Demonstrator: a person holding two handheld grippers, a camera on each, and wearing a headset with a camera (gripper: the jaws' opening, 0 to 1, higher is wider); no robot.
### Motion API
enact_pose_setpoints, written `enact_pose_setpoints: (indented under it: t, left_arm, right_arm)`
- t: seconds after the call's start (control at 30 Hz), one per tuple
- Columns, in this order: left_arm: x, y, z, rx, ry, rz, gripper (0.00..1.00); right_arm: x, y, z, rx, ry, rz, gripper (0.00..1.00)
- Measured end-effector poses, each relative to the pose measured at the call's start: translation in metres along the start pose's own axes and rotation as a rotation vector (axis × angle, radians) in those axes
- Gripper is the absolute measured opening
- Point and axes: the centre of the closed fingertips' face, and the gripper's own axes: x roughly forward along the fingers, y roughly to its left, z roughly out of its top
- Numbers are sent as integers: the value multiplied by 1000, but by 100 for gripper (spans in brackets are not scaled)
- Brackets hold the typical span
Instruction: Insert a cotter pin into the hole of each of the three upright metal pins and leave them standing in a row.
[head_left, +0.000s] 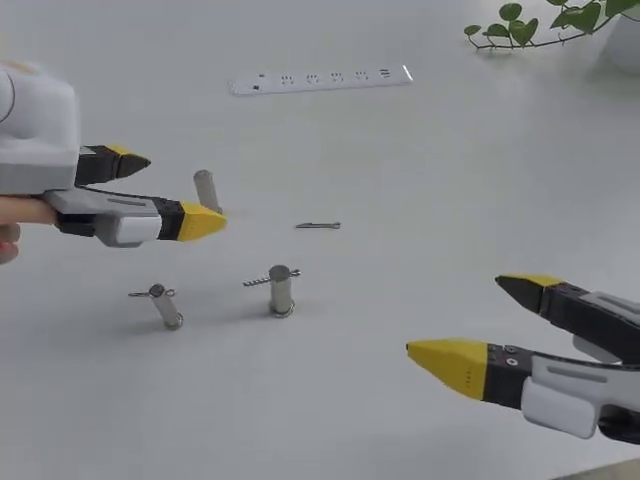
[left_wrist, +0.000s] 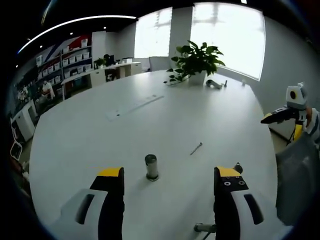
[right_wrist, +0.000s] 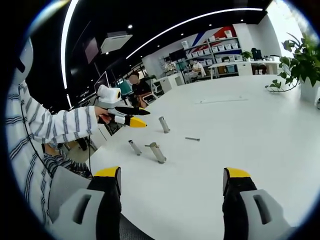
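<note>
Left tongs (left_wrist: 169, 175) wide, empty, near bare upright pin (left_wrist: 151, 167). Right tongs (head_left: 452, 314) wide, empty. Loose cotter pin (head_left: 318, 226) on table (head_left: 420, 150).

White power strip (head_left: 320, 79) and leafy plant (head_left: 575, 16) on grey table (head_left: 450, 180)

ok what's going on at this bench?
A person is working two handheld grippers over a white table. The first fitted pin and second fitted pin already carry cotter pins. The left gripper is open around the bare pin, not gripping it. A loose cotter pin lies nearby. The right gripper is open and empty.
</note>
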Motion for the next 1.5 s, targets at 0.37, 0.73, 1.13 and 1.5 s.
enact_pose_setpoints:
  t: [0.37,0.73,1.13,1.5]
  left_arm:
    - [31,16,-10,38,72,0,55]
    - [55,26,-25,41,125,20,42]
    - [66,26,-17,37,93,45,28]
    - [68,34,-20,36,101,84,12]
  right_arm:
    - [-2,-1,-10,22,14,-20,81]
    - [3,2,-14,44,17,-19,80]
    - [-1,-1,-18,72,8,-31,81]
    - [-1,-3,-16,77,1,-44,81]
